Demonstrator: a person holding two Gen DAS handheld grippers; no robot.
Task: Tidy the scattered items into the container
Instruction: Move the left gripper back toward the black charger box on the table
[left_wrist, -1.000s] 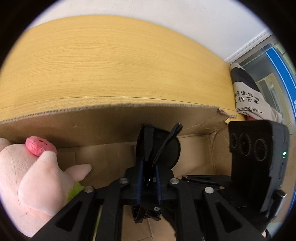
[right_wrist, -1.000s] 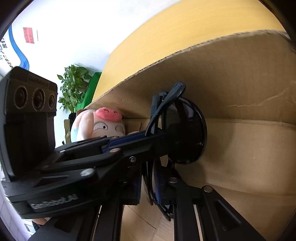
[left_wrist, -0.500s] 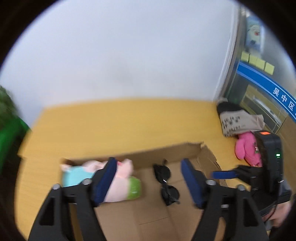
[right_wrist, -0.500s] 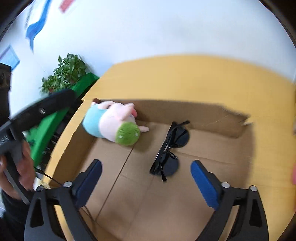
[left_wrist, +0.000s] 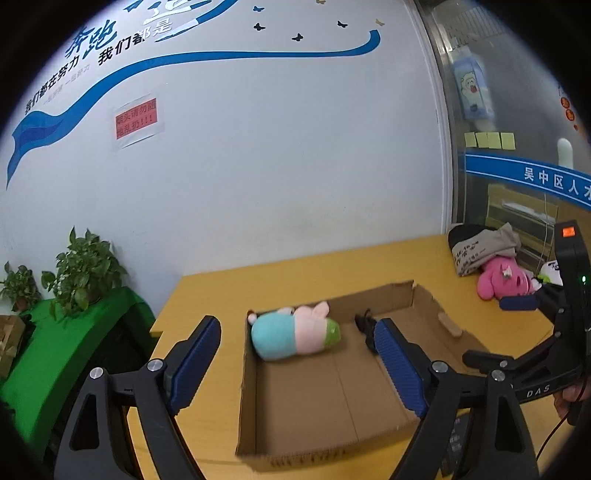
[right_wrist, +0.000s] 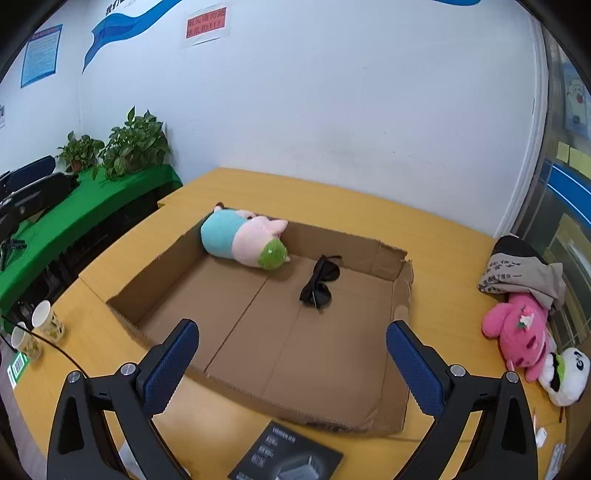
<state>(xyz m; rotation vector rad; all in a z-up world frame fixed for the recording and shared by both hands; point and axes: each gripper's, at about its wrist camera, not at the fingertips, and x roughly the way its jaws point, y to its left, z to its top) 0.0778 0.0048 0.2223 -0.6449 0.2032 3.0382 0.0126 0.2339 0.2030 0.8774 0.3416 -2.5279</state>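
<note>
A shallow cardboard box (right_wrist: 400, 295) (left_wrist: 247, 387) lies on the yellow table. Inside it, a pink and blue plush pig (right_wrist: 243, 240) (left_wrist: 291, 334) rests at the far wall. Black sunglasses (right_wrist: 319, 284) lie folded on the box floor; in the left wrist view the sunglasses (left_wrist: 364, 321) are half hidden behind one finger. My right gripper (right_wrist: 293, 367) hovers open above the box's near edge, empty. My left gripper (left_wrist: 299, 360) hangs above the box's left side, its jaws opening with nothing between them.
A pink plush (right_wrist: 521, 332), a white plush (right_wrist: 565, 373) and a grey cloth bundle (right_wrist: 521, 273) sit on the table to the right. Two paper cups (right_wrist: 48, 321) with a cable stand at the left, a black booklet (right_wrist: 288, 454) lies in front. Plants (right_wrist: 133, 147) stand on a green-covered side table.
Both grippers were shut on the sunglasses inside the box. They opened, left the sunglasses on the box floor, and rose back out of the box.
</note>
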